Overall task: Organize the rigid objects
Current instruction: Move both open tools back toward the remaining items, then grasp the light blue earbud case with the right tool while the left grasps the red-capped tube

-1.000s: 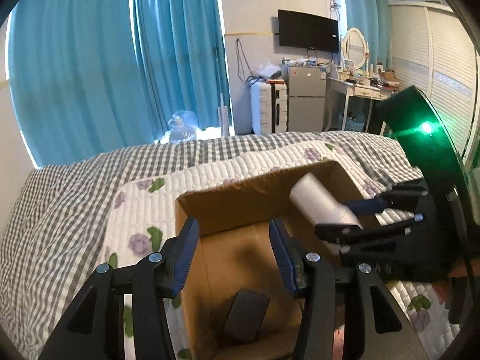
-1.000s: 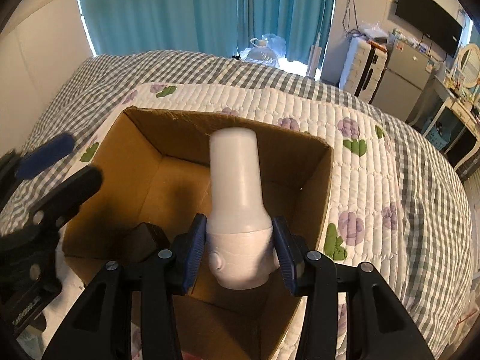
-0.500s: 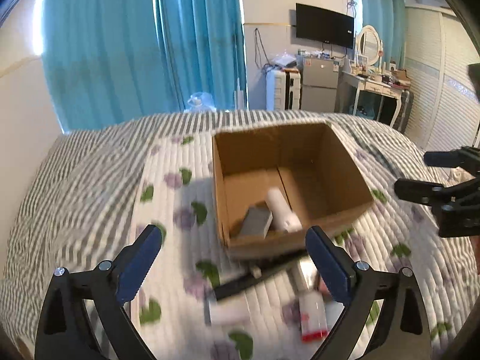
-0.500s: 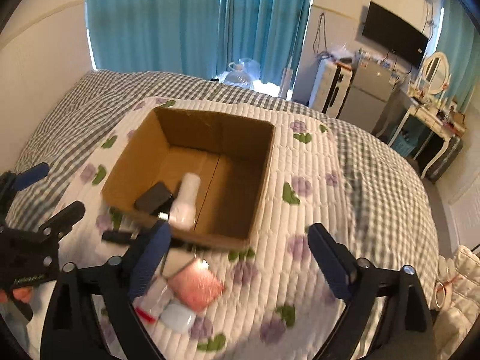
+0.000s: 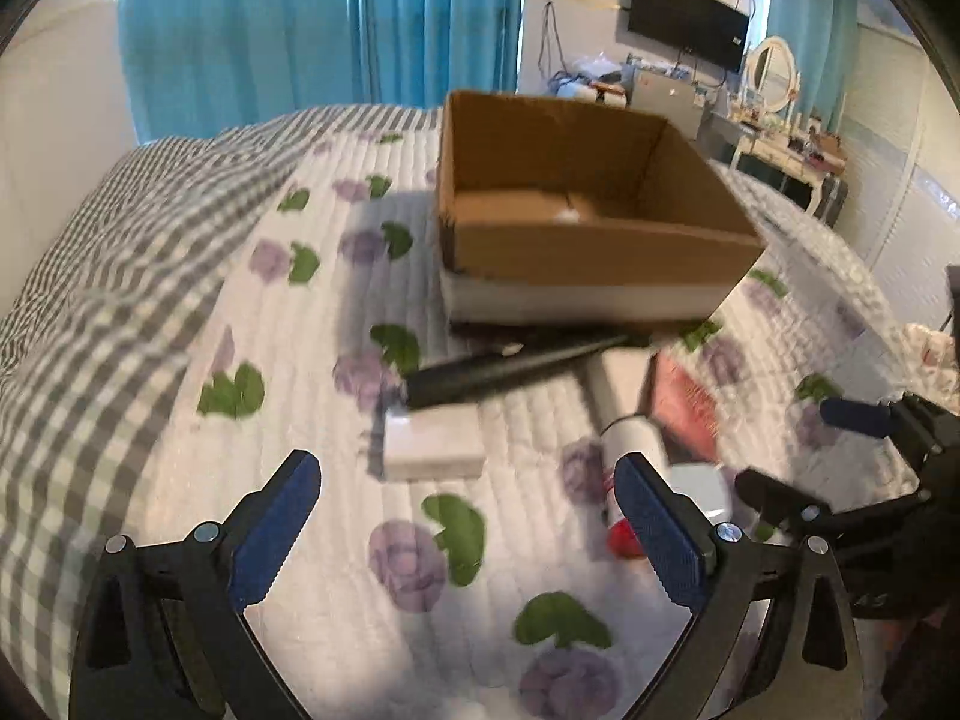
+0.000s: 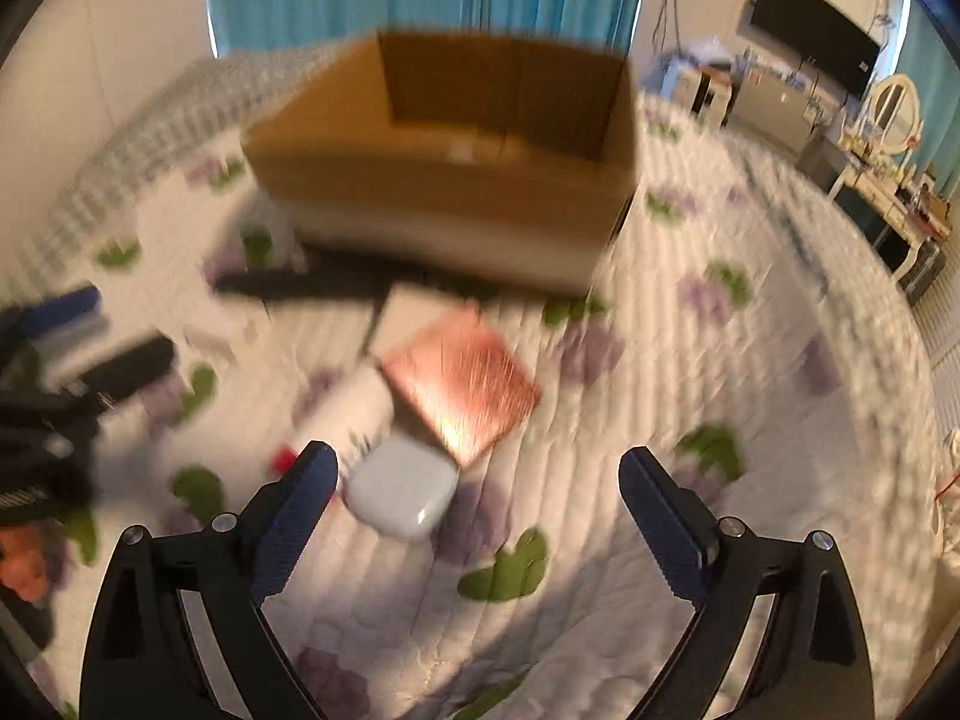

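Open quilted bed surface (image 5: pixel 336 540) lies directly ahead of the wide-spread jaws of the left gripper (image 5: pixel 465 516), bare up to the small white rectangular block (image 5: pixel 433 449) and the long black tapered rod (image 5: pixel 510 367) lying across the front of the open brown cardboard box (image 5: pixel 591 252). Ahead of the right gripper (image 6: pixel 477 501), also spread wide, the rounded white case (image 6: pixel 401 491), the copper-pink square card (image 6: pixel 461 385) and a white cylinder (image 6: pixel 354 405) crowd together, while the quilt to their right is unobstructed.

Small items (image 5: pixel 433 443) lie before the box (image 5: pixel 591 252), apparently touching it.
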Motion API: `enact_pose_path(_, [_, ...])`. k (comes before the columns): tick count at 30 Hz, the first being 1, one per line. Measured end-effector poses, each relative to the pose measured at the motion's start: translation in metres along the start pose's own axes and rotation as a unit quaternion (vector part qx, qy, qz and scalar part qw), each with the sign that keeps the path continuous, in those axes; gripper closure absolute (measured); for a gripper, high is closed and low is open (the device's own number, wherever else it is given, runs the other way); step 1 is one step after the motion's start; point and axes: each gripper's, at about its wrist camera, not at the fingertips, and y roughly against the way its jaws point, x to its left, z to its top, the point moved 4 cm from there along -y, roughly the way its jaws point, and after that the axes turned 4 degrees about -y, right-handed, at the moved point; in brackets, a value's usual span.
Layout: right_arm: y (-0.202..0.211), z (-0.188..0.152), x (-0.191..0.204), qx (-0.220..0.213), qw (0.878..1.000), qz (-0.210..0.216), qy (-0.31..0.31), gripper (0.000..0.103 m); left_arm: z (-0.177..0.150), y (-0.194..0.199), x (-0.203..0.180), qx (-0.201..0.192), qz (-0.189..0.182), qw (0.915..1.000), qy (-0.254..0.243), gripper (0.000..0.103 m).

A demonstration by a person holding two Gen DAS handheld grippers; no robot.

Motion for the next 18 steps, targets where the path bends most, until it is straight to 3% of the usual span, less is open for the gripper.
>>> enact_pose_path(8, [-0.043, -0.018, 0.018, 0.060, 0.998, 0.003, 0.015, 0.008, -0.009, -0.004, 0.007, -0.006, 0.000, 0.9999, 0.016, 0.003])
enact_pose_path(14, [-0.054, -0.019, 0.019, 0.065, 0.998, 0.012, -0.001, 0.019, -0.012, -0.006, 0.005, -0.002, 0.004, 1.0000, 0.007, 0.003])
enact_pose_path(15, [-0.054, -0.019, 0.019, 0.064, 0.998, 0.015, -0.002, 0.026, -0.011, -0.006, 0.005, -0.001, 0.005, 1.0000, 0.006, 0.003])
enact_pose_path(16, [-0.052, -0.019, 0.019, 0.062, 0.998, 0.022, -0.002, 0.039, -0.012, -0.006, 0.005, 0.000, 0.007, 1.0000, 0.006, 0.003])
enact_pose_path(18, [-0.050, -0.021, 0.020, 0.060, 0.998, 0.023, 0.001, 0.045, -0.012, -0.006, 0.004, 0.002, 0.012, 0.9999, 0.006, 0.003])
